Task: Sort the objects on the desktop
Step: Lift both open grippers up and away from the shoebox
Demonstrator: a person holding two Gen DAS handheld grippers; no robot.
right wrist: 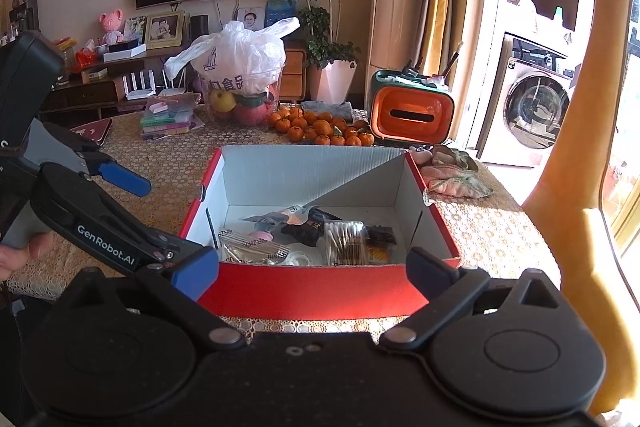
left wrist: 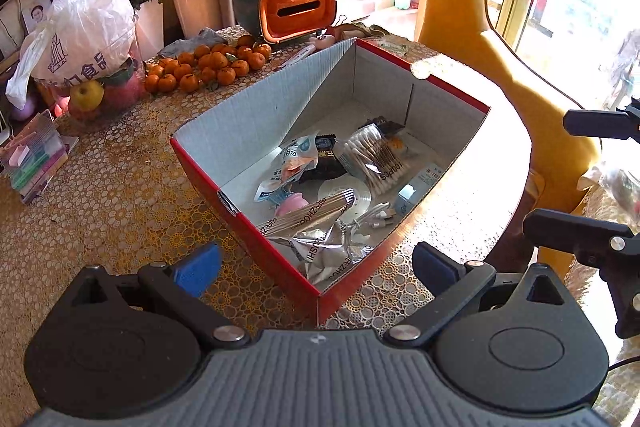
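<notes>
Table (right wrist: 500, 227) with lace cover carries a red cardboard box (right wrist: 320, 291) near its front edge, already holding cotton swabs (left wrist: 376, 157), toothpick pack (left wrist: 316, 213), foil packets (left wrist: 324, 251), a cable (left wrist: 376, 217). Both grippers empty: left gripper (left wrist: 316, 267) with fingers spread wide over the box's near corner, right gripper (right wrist: 312, 271) likewise apart at the box's front wall. Looks like a between-picks pause; the next move needs a fresh target, maybe the mandarins (right wrist: 320, 129) or the cloth (right wrist: 456, 175) by the back edge. Open room lies left of the box; the table's right edge is close.
</notes>
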